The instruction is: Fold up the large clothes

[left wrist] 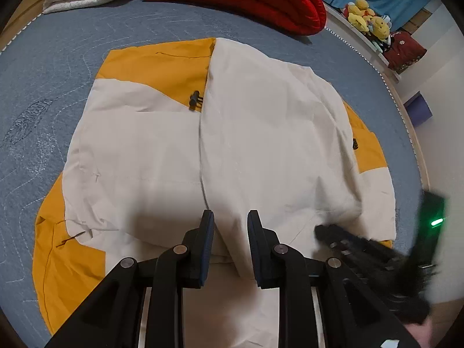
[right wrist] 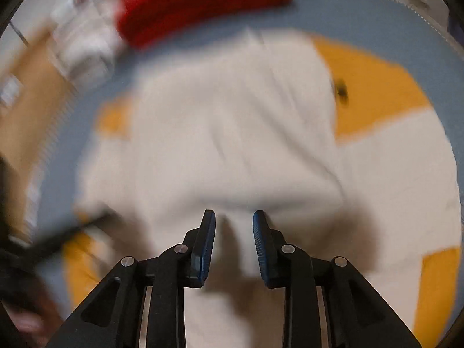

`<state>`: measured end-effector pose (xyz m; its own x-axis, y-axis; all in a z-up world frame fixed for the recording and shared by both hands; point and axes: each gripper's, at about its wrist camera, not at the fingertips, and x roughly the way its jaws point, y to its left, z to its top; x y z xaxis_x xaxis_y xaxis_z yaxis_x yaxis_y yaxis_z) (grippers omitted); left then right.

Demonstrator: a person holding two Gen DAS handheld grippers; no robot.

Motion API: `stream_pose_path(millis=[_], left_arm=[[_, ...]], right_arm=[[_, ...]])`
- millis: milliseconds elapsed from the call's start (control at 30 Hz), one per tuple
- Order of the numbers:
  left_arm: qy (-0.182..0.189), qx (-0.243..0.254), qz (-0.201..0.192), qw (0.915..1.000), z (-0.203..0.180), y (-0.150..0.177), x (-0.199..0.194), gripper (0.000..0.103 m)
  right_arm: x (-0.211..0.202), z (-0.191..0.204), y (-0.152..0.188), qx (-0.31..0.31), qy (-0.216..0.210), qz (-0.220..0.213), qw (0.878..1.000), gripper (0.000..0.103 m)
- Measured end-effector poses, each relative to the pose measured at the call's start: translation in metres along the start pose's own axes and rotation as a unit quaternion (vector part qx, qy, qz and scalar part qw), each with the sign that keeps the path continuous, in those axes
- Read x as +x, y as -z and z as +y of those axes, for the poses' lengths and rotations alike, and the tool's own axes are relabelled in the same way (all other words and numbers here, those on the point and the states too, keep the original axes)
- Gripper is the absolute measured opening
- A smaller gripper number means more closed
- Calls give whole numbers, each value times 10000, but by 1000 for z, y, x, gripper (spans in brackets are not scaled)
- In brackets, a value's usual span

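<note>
The jacket (left wrist: 220, 145) lies half-folded mid-bed (left wrist: 58, 72). Left tongs (left wrist: 230, 223) and right tongs (right wrist: 234, 223) hover over its near edge, slightly open, gripping nothing. Next: pinch that edge for another fold.

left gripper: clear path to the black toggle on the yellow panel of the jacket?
Probably yes. The left gripper hangs over the jacket, jaws apart with nothing between them. The black toggle lies exposed further up the cloth, with only flat fabric between. The right gripper sits off to the side.
</note>
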<state>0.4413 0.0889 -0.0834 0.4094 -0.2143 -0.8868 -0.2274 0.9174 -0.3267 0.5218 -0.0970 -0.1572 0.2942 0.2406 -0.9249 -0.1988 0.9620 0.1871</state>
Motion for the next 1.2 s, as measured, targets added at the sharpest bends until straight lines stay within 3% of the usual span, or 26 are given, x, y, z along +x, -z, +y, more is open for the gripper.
stream_pose_path(millis=[133,267,333,400,433,500,600,700,767,833,933,1033,1200], left_arm=[[124,-32,-33,9999,5,-3,-9,21],[145,-39,-87,9998,12,-4,-16,21],[143,-81,-94,9998,18,-5,-18,21],[118,-85,-108,9998,24,-6,-21,21],[106,-79,-127,9998,27,-7,-23,21],[78,-44,-189,9998,33,-8,-29,21],[-37,102,-377,9992,43,-12,-43,21],[-290,381,-702,9964,50,-15,-58,21],[-528,573,-1017,9918,53,-16,-75,21],[-519,603,-1232,9892,56,-13,-92,21],[-455,787,-1537,9839,51,-2,-123,21],[-418,1002,-1884,9761,41,22,-158,21],[-158,1087,-2001,9736,41,76,-213,21]], right_arm=[[-5,1,3,17,339,-105,9994,28],[-39,28,5,-557,37,-870,9946,29],[-30,36,11,-774,-142,-734,9942,33],[-2,36,19,-920,202,-157,9954,35],[3,32,20,-854,289,-87,9959,35],[-4,27,19,-673,140,-204,9974,35],[-17,30,18,-938,214,-462,9943,36],[-16,21,18,-727,294,-195,9967,36],[-33,9,16,-309,128,-336,9989,36],[-56,8,12,-335,140,-622,9974,36],[-119,14,13,-520,372,-1399,9881,36],[-178,24,16,-252,212,-1989,9795,36],[-274,35,83,-225,170,-2817,9591,36]])
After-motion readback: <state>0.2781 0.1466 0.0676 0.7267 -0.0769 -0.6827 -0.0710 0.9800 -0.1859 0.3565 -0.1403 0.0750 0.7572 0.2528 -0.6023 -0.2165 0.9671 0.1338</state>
